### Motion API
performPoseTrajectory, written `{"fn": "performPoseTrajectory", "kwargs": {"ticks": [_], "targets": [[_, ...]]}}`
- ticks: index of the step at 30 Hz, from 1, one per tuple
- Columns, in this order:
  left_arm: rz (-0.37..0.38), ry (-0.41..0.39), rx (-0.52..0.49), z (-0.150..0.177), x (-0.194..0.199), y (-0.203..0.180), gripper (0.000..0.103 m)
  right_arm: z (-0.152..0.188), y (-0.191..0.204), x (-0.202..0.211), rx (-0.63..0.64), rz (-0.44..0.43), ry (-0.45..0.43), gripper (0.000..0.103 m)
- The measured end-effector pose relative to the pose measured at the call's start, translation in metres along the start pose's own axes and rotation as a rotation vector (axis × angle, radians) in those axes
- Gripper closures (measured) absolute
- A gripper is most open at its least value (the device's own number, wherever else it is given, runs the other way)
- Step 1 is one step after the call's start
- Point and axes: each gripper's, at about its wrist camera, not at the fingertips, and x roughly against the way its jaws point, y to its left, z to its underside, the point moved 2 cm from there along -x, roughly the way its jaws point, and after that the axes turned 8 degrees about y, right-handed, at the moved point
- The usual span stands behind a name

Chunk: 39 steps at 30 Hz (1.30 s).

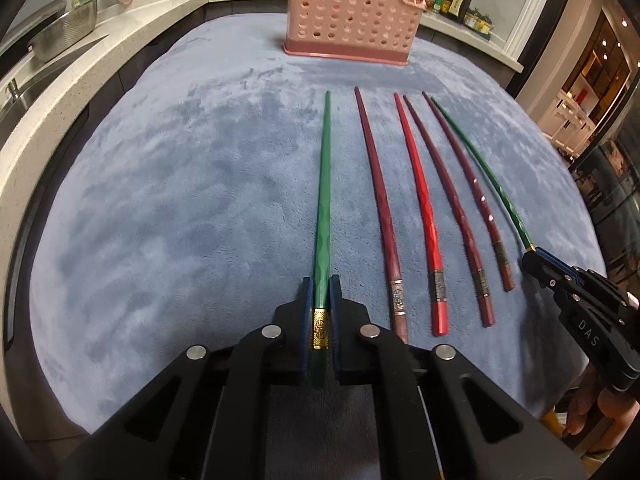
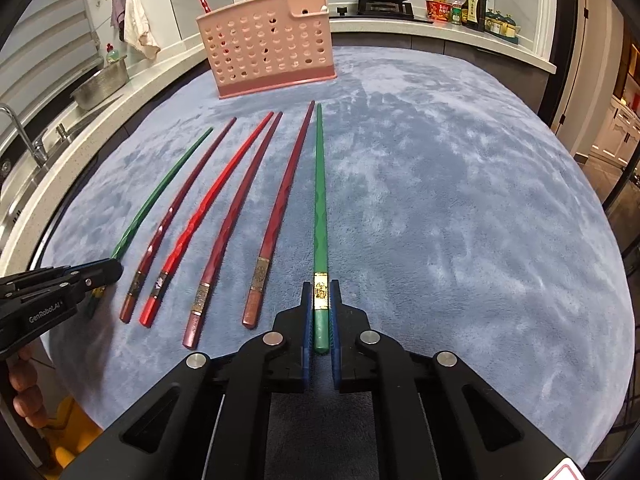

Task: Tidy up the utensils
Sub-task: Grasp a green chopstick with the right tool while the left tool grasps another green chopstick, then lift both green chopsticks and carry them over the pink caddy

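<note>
Both tools are matte black plastic, each built from angular linkage arms pinned with round silver bolts. Blue pads line the inner faces of the fingers (image 1: pixel 307 312). The left hand-held gripper (image 1: pixel 320 300) carries white "GenRobot.AI" lettering on its side; the right hand-held gripper (image 2: pixel 320 300) shows "DAS" in pale letters. Bare fingers, warm-toned skin, curl around the handles below.

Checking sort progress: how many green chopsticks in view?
2. One green chopstick lies between the left gripper fingers, the other between the right gripper fingers. Holder contents partly hidden.
</note>
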Motion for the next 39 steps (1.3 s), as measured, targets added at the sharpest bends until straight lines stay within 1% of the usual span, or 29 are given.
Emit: {"fn": "performPoseTrajectory", "kwargs": {"ticks": [7, 10, 15, 18, 25, 31, 35, 39], "targets": [[-0.02, -0.077, 0.022, -0.011, 0.034, 0.006, 0.096, -0.014, -0.002, 0.03, -0.01, -0.009, -0.069, 0.096], [-0.03, -0.116, 0.027, -0.021, 0.049, 0.008, 0.096, -0.027, -0.004, 0.047, -0.018, -0.015, -0.115, 0.096], [-0.024, -0.167, 0.028, -0.04, 0.071, 0.011, 0.096, -0.052, -0.008, 0.071, -0.024, -0.018, -0.184, 0.096], [-0.019, -0.188, 0.029, -0.054, 0.082, 0.014, 0.096, -0.069, -0.013, 0.085, -0.037, -0.022, -0.229, 0.096], [-0.036, -0.268, 0.031, -0.088, 0.104, 0.019, 0.096, -0.106, -0.024, 0.11, -0.067, -0.037, -0.312, 0.096], [-0.053, -0.313, 0.037, -0.116, 0.115, 0.025, 0.096, -0.129, -0.03, 0.12, -0.081, -0.039, -0.356, 0.096], [-0.042, -0.342, 0.036, -0.135, 0.126, 0.027, 0.096, -0.148, -0.032, 0.128, -0.076, -0.044, -0.386, 0.096], [-0.046, -0.387, 0.018, -0.158, 0.142, 0.024, 0.096, -0.171, -0.034, 0.137, -0.083, -0.073, -0.419, 0.096]]}}
